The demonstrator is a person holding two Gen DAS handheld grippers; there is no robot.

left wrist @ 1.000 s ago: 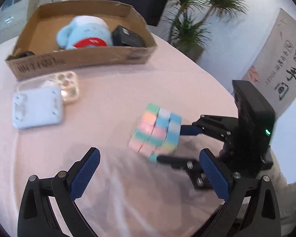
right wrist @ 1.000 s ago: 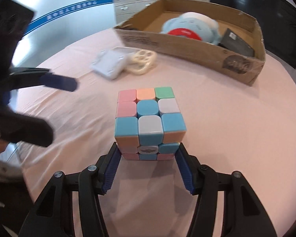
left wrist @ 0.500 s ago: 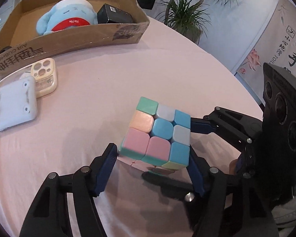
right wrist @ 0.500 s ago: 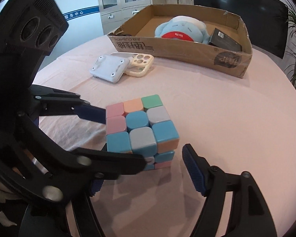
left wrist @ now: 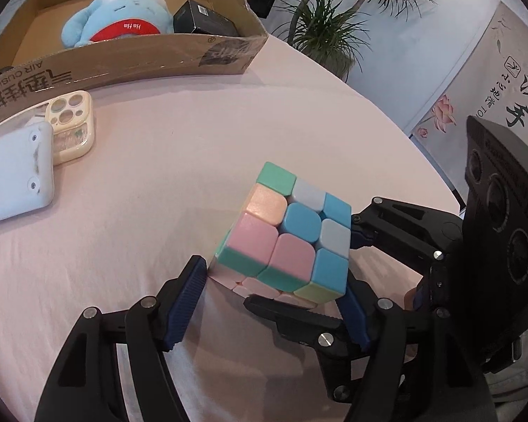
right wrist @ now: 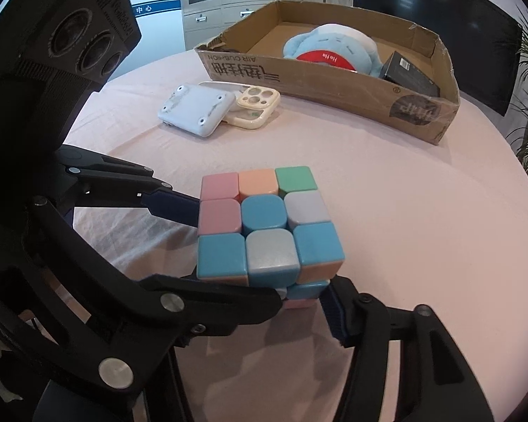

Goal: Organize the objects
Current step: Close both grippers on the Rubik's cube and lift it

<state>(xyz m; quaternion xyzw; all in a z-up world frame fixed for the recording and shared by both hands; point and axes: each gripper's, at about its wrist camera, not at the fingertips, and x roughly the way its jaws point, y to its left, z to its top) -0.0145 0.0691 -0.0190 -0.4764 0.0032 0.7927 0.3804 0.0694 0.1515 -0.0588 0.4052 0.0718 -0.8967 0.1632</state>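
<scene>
A pastel puzzle cube (left wrist: pixel 288 232) (right wrist: pixel 264 225) rests low on the pink tablecloth, and both grippers are on it from crossing directions. My left gripper (left wrist: pixel 274 277) straddles it, pads touching its skewed corners, jaws easing open slightly. One of its fingers (right wrist: pixel 165 204) meets the cube's left side in the right wrist view; the other crosses in front. My right gripper (right wrist: pixel 264 292) is closing on the cube's bottom layer. Its right pad (right wrist: pixel 331 306) presses there, while its left pad is hidden behind the left gripper.
A cardboard box (left wrist: pixel 130 56) at the back holds a blue plush toy (left wrist: pixel 116 17) and a black box (left wrist: pixel 204 17). A white device (left wrist: pixel 14 172) and a cream phone case (left wrist: pixel 70 123) lie before it. The round table's edge (left wrist: pixel 422 161) runs at the right, with plants beyond.
My left gripper came in from a wide-open stance and narrowed around the cube. My right gripper widened off the cube half a second ago and has narrowed onto its bottom layer again.
</scene>
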